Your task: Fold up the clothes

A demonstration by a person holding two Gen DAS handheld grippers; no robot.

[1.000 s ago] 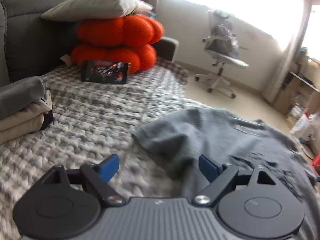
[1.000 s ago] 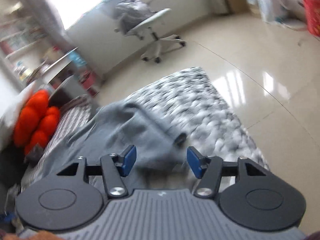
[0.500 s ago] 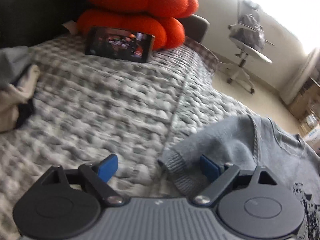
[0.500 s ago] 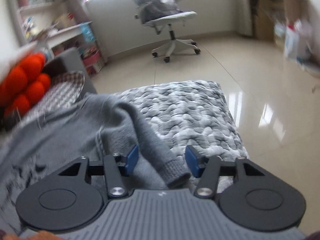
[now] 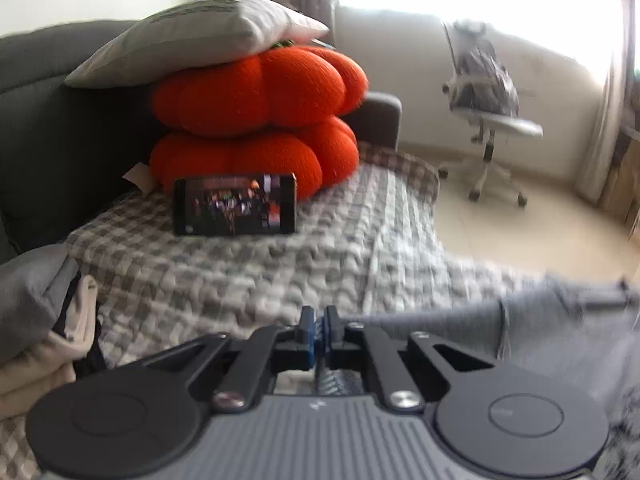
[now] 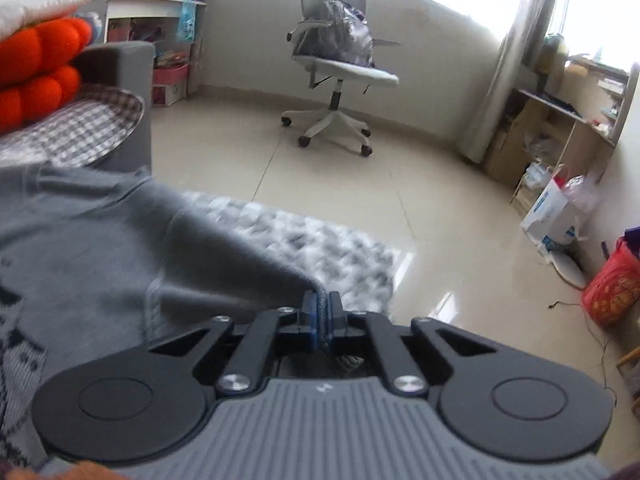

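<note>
Your left gripper (image 5: 319, 326) fingers are clamped on a sweater (image 5: 540, 332) sleeve trailing toward 3 o'clock; your right gripper (image 6: 321, 312) pinches the other cuff, body at 9 o'clock.

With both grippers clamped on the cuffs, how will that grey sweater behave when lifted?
Likely floppy: the grey sweater already drapes and creases between the right gripper and the bed. Probably sags in the middle, since only the sleeve ends are pinched, the other in the left gripper. The ribbed knit cuff looks grippy, so slipping seems unlikely.
</note>
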